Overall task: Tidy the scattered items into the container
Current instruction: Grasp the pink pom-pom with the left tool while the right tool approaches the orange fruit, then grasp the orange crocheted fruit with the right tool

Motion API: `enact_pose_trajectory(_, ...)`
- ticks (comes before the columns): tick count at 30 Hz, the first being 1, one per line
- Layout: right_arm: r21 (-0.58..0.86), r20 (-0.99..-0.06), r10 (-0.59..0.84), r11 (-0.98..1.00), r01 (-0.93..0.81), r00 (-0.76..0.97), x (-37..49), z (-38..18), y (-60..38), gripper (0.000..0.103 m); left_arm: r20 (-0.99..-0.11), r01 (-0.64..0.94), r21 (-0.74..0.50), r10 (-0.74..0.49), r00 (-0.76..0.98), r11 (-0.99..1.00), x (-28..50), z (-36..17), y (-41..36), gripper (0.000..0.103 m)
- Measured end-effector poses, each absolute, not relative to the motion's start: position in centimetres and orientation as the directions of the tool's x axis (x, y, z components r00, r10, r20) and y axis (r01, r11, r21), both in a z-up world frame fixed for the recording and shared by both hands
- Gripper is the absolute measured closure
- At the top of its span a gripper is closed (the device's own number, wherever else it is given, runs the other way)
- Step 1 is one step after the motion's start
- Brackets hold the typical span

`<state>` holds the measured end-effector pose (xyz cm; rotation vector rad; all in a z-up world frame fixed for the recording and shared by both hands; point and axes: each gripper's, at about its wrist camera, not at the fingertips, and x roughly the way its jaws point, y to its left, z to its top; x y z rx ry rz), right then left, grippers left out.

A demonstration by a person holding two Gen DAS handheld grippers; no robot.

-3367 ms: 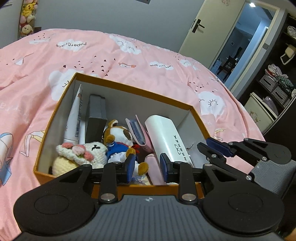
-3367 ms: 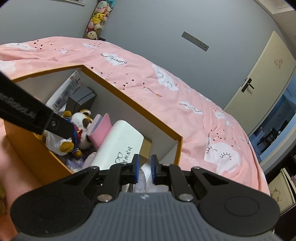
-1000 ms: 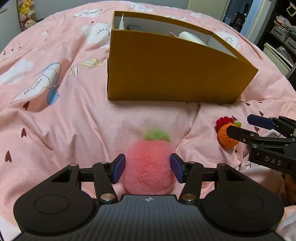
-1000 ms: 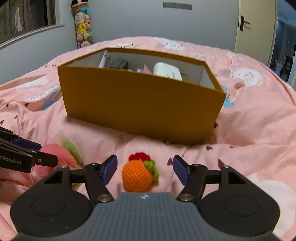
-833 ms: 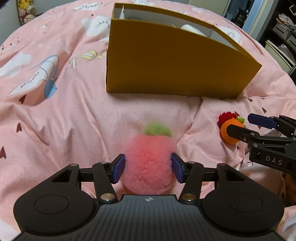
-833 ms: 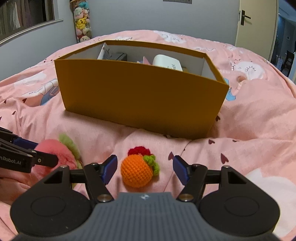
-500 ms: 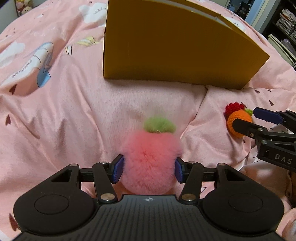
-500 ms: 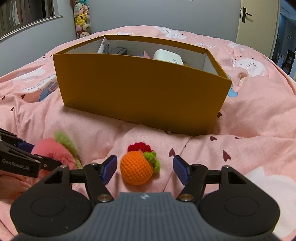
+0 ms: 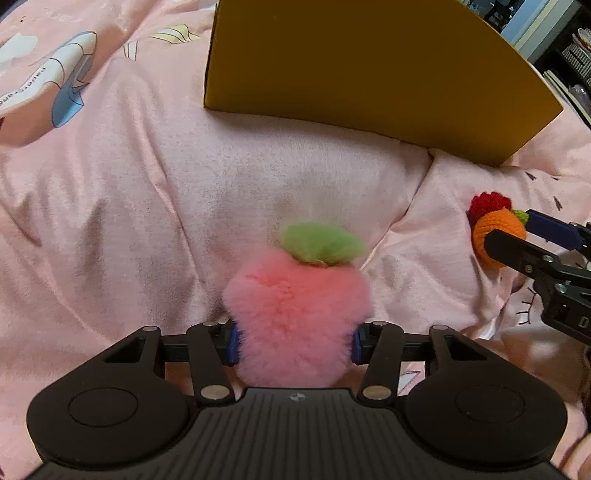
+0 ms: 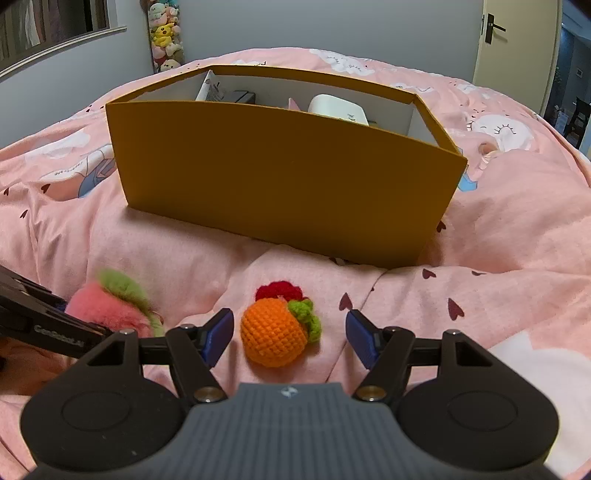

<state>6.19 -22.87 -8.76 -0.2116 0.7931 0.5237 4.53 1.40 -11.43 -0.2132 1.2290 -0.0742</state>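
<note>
The left gripper [image 9: 294,341] is clenched on a fluffy pink peach [image 9: 297,312] lying on the pink bedspread [image 9: 129,206]. Just beside it, the right gripper [image 10: 289,334] is spread wide around an orange crochet fruit [image 10: 275,336] without touching it. Farther back stands the yellow box [image 10: 280,177], a white case [image 10: 338,107] inside.

- pink bedspread [image 10: 517,229] with cloud, heart and paper-crane prints, covers whole bed, wrinkled
- grey wall [image 10: 332,26] behind bed
- cream door [image 10: 517,44] at right, dark handle [image 10: 493,27]
- dim doorway [image 10: 572,74] beside it, further room past it
- window sill [image 10: 62,48] at left
- stuffed toys [image 10: 164,37] stacked in the corner
</note>
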Motion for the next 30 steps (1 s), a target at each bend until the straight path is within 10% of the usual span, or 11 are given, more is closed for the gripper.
enact_pose_trajectory(20,0.023,-0.761,0.371,0.836,-0.549,0.533,6.8,-9.9,-22.4,0.051,-0.89,-0.086,-0.231,-0.174,0.422,0.969,3.1,-10.3,2.1,0.054)
enact_pose_trajectory(30,0.048,-0.791,0.366,0.835,-0.547,0.489,8.3,-11.1,-21.9,0.049,-0.89,-0.157,-0.287,-0.203,0.407,0.945,4.2,-11.1,3.1,0.042)
